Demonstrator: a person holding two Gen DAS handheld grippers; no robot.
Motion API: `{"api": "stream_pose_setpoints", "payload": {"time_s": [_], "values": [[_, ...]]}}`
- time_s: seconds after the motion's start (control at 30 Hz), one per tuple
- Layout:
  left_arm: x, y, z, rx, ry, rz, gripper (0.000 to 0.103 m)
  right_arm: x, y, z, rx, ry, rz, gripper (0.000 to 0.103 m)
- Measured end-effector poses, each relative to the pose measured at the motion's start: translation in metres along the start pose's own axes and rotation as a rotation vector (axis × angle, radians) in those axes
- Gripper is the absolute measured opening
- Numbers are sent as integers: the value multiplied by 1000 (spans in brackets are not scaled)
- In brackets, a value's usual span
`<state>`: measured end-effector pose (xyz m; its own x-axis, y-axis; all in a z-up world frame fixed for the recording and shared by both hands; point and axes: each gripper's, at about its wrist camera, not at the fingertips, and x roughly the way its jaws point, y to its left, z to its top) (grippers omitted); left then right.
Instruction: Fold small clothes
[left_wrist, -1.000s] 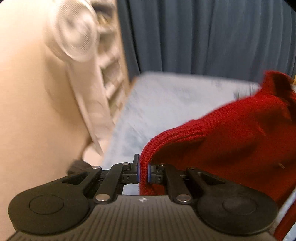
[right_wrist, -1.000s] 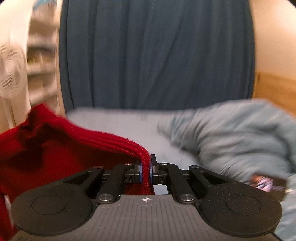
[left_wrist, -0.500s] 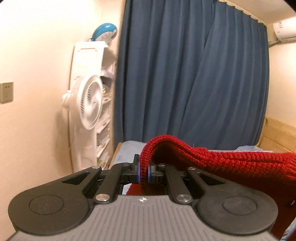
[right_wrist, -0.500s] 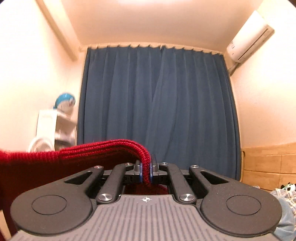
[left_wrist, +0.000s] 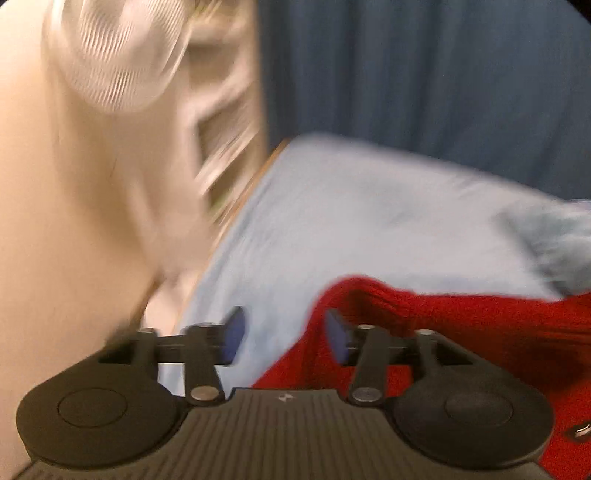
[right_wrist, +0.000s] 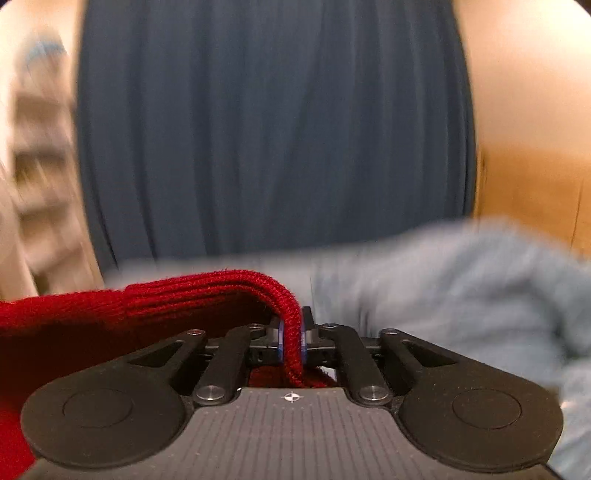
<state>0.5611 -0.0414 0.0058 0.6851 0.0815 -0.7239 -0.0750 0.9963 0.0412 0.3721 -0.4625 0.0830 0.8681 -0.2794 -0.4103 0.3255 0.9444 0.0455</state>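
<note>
A red knit garment (left_wrist: 480, 332) lies over the right side of my left gripper (left_wrist: 282, 339), whose jaws stand wide apart; the knit edge drapes past the right finger (left_wrist: 338, 336) and nothing is pinched. In the right wrist view the same red garment (right_wrist: 147, 306) stretches in from the left, and my right gripper (right_wrist: 291, 343) is shut on its ribbed edge. The garment hangs above the pale blue bed sheet (left_wrist: 351, 214). Both views are motion-blurred.
A white fan (left_wrist: 110, 55) and shelves (left_wrist: 218, 122) stand at the left by the bed's edge. A dark blue curtain (right_wrist: 273, 129) hangs behind. A crumpled grey-blue blanket (right_wrist: 461, 288) lies on the bed at the right, before a wooden headboard (right_wrist: 532, 192).
My left gripper has opened and let go of the red garment's edge. Both grippers have tipped downward from facing the curtain toward the bed. The right gripper keeps its hold.
</note>
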Motion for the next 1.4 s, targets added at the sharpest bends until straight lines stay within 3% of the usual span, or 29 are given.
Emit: {"api": "stream_pose_setpoints", "payload": {"time_s": [0.03, 0.1, 0.17, 0.27, 0.4, 0.5, 0.6, 0.7, 0.8, 0.9, 0.97, 1.0, 1.07, 1.13, 1.2, 1.3, 1.33, 1.4], "values": [[23, -2, -13, -37, 50, -6, 55, 38, 7, -13, -21, 96, -52, 38], [47, 1, -42, -81, 116, -76, 59, 80, 13, -46, -17, 205, -109, 41], [55, 8, -72, -54, 151, -120, 78, 86, 7, -78, 39, 266, -42, 50], [40, 26, -130, 15, 156, -99, 87, 57, 1, -138, 41, 311, 68, 56], [11, 68, -192, 44, 221, -101, 87, 7, -2, -217, -31, 386, 71, 62], [-15, 93, -233, 31, 258, -108, 88, -16, -11, -253, -15, 435, 18, 72], [-39, 106, -266, 28, 290, -106, 89, -16, -26, -277, -36, 493, -74, 74], [-52, 111, -286, 19, 310, -96, 89, -6, -43, -302, -42, 542, -192, 80], [-66, 113, -292, -32, 329, -102, 89, 3, -64, -320, 37, 601, -256, 83], [-74, 107, -288, -64, 325, -106, 89, 16, -90, -332, 206, 622, -241, 81], [-81, 98, -283, -64, 320, -103, 89, 19, -94, -333, 237, 623, -145, 41], [-82, 95, -282, -63, 322, -98, 89, 18, -90, -329, 206, 611, -76, 8], [-82, 92, -279, -66, 324, -89, 89, 14, -78, -317, 100, 585, -46, 8], [-84, 88, -274, -69, 317, -73, 89, 10, -77, -299, 0, 524, -68, 7], [-85, 86, -269, -63, 304, -59, 89, 16, -94, -270, -50, 433, -179, 7], [-87, 81, -264, -49, 286, -38, 89, 34, -135, -228, -60, 320, -423, 11], [-87, 81, -263, -49, 283, -36, 90, 40, -150, -218, -30, 309, -485, 30], [-85, 82, -263, -55, 281, -31, 93, 45, -170, -207, 65, 328, -546, 58]]}}
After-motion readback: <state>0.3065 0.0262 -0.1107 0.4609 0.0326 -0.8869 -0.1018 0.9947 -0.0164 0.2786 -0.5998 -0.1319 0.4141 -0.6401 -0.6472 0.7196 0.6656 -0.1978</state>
